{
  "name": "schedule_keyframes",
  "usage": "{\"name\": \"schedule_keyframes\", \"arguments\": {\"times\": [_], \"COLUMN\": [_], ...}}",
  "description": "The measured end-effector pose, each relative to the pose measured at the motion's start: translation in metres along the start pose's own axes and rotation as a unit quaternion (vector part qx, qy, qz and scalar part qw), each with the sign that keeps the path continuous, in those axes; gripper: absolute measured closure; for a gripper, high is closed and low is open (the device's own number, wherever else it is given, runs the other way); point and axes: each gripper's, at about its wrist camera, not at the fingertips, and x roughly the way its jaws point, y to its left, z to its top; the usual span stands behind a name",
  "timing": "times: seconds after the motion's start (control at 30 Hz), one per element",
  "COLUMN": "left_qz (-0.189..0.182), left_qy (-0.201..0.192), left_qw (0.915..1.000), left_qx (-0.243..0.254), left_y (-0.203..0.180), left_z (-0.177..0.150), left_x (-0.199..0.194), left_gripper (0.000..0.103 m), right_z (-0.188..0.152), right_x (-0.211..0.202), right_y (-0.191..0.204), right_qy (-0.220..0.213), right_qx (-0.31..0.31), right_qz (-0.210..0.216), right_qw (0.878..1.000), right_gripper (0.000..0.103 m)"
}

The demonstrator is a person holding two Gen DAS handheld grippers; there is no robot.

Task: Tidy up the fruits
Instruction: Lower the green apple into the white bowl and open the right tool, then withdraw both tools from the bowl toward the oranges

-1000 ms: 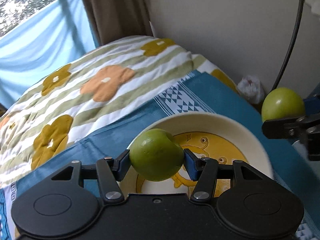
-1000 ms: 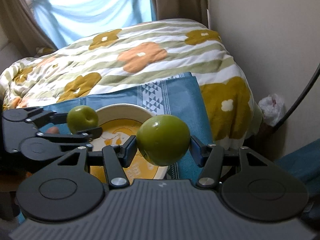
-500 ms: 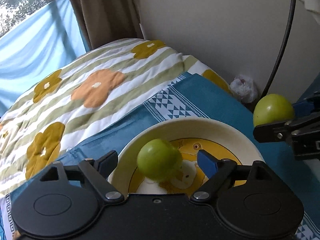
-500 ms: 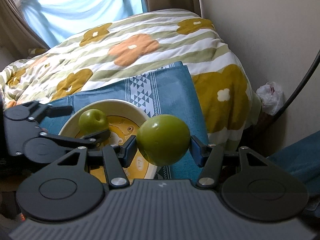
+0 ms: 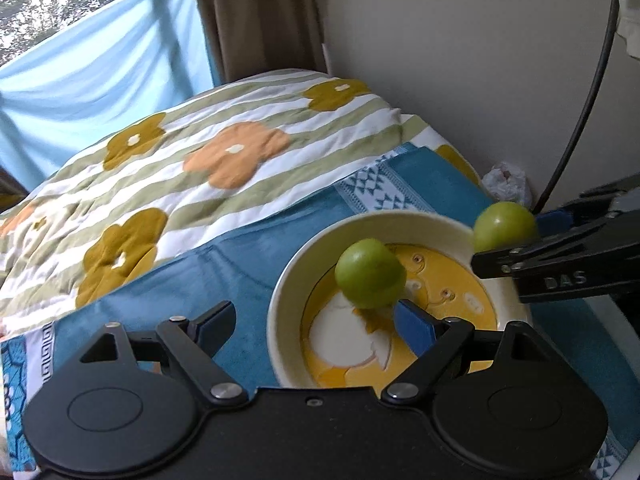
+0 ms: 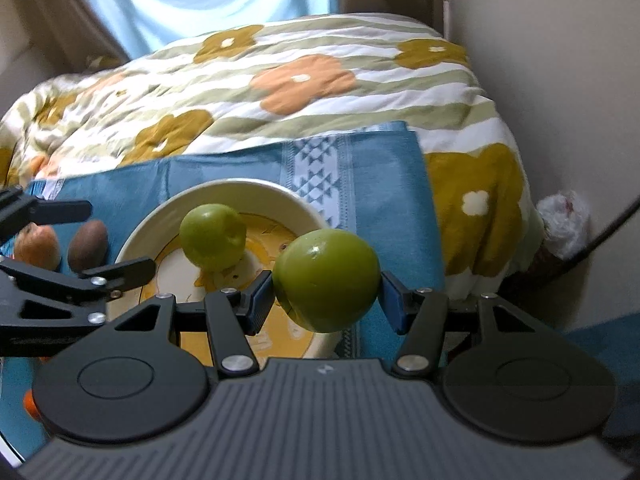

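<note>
A green apple lies loose in the cream bowl with a yellow picture inside. My left gripper stands open, drawn back to the bowl's near left, its right pad just below the apple and off it. My right gripper is shut on a second green apple and holds it over the bowl's right rim. In the left wrist view that gripper's fingers come in from the right.
The bowl sits on a blue cloth spread over a floral quilt. A brown fruit and a tan fruit lie left of the bowl. A wall, a black cable and a plastic bag are on the right.
My left gripper opened and let the apple go into the bowl, then pulled back up and to the left. My right gripper came closer to the bowl with its apple.
</note>
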Motion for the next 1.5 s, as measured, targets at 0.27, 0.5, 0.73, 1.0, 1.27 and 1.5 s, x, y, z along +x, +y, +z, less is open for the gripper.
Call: {"name": "schedule_keyframes", "arguments": {"times": [0.27, 0.5, 0.73, 1.0, 1.27, 1.5], "left_qz": [0.013, 0.016, 0.022, 0.035, 0.059, 0.084], "left_qy": [0.014, 0.014, 0.005, -0.012, -0.041, -0.067], "left_qw": [0.9997, 0.9995, 0.9992, 0.9983, 0.9950, 0.9885], "left_qx": [-0.018, -0.026, -0.032, -0.044, -0.070, -0.106], "left_y": [0.013, 0.017, 0.014, 0.010, -0.001, -0.010], "left_z": [-0.015, -0.017, -0.016, -0.016, -0.024, -0.043], "left_x": [0.000, -0.001, -0.009, -0.029, -0.073, -0.121], "left_gripper": [0.013, 0.013, 0.013, 0.013, 0.013, 0.013], "right_z": [0.004, 0.002, -0.002, -0.004, -0.010, -0.026], "right_x": [0.028, 0.033, 0.021, 0.000, -0.039, -0.077], "right_y": [0.035, 0.038, 0.031, 0.021, 0.015, 0.018], "right_qy": [-0.005, -0.012, -0.033, -0.041, -0.052, -0.063], "right_qx": [-0.084, -0.108, -0.108, -0.078, -0.051, -0.046], "right_qz": [0.011, 0.012, -0.010, -0.004, 0.004, 0.013], "right_qw": [0.996, 0.994, 0.994, 0.996, 0.997, 0.997], "right_gripper": [0.032, 0.029, 0.000, 0.000, 0.000, 0.000]}}
